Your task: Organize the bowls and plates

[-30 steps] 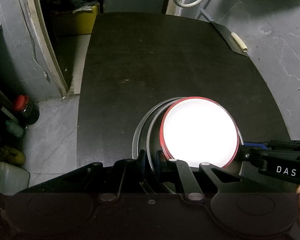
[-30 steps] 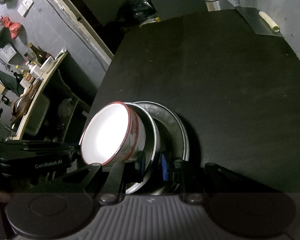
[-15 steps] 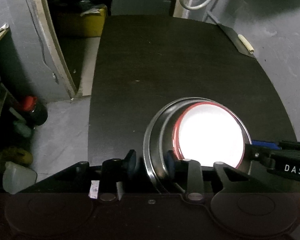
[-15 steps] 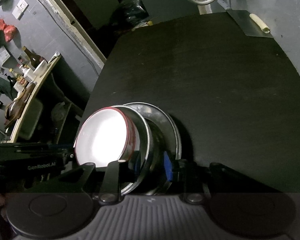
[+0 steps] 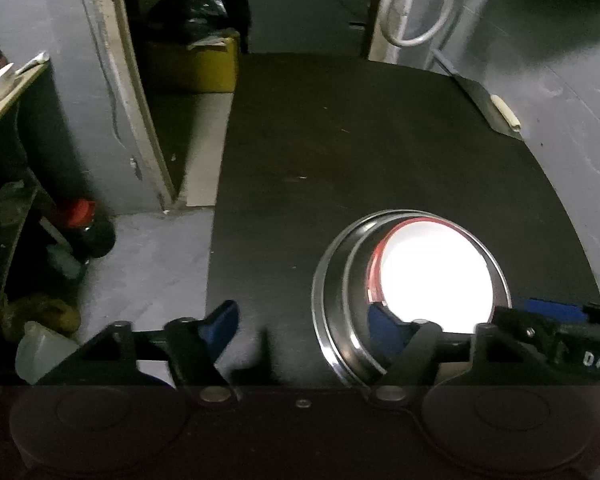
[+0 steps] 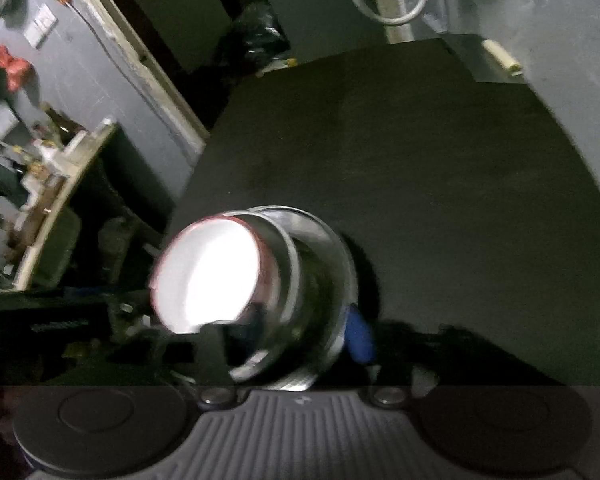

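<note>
One white bowl with a red rim [image 5: 436,280] sits nested inside two steel bowls [image 5: 340,280], making three dishes in one stack on one black table [image 5: 340,140]. Two grippers are in view, the left gripper [image 5: 304,324] and the right gripper [image 6: 292,332], each with two fingers. One cream-coloured roll [image 5: 506,111] lies on one grey sheet at the table's far corner. One red-capped jar [image 5: 86,226] stands on the floor.
</note>
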Available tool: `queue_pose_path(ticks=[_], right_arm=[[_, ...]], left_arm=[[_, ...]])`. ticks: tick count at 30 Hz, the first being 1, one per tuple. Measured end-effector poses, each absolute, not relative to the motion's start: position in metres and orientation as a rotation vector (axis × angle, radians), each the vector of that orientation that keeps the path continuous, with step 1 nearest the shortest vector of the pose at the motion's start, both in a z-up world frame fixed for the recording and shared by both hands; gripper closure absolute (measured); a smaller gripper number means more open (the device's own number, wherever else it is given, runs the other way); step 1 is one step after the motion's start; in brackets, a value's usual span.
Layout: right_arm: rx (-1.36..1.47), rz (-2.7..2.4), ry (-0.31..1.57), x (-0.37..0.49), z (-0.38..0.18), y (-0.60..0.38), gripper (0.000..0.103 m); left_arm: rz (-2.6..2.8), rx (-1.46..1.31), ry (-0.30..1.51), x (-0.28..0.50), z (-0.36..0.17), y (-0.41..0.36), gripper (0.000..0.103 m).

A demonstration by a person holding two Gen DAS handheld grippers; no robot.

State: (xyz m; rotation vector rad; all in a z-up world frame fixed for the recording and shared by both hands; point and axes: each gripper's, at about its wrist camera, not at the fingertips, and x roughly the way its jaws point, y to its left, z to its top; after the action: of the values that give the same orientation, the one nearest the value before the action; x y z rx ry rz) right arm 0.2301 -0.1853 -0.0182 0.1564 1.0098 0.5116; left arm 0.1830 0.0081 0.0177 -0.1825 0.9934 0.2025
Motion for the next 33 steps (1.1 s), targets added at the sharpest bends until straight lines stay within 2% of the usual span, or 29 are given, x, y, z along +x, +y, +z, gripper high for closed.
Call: queue_pose_path(ticks=[5, 11, 20, 33], right_arm=[[0.192, 0.505, 0.996, 0.221, -0.016, -0.195, 0.027], [0.193, 0.505, 0.947, 0.209, -0.008, -0.203, 0.015], [0.199, 0.489, 0.867, 0.194, 0.004, -0.213, 0.0], [0.163, 0.467, 0.756, 0.171, 0.016, -0.221, 0.0]], left_arm=[[0.217, -0.182, 0.969, 0.176, 0.022, 0.008, 0.015], [0.204, -0.186, 0.921, 0.166, 0.027, 0.003, 0.001], [0.205, -0.243, 0.848, 0.145, 0.031, 0.002, 0.001], [0.281, -0.262, 0.709, 0.107, 0.039, -0.011, 0.001]])
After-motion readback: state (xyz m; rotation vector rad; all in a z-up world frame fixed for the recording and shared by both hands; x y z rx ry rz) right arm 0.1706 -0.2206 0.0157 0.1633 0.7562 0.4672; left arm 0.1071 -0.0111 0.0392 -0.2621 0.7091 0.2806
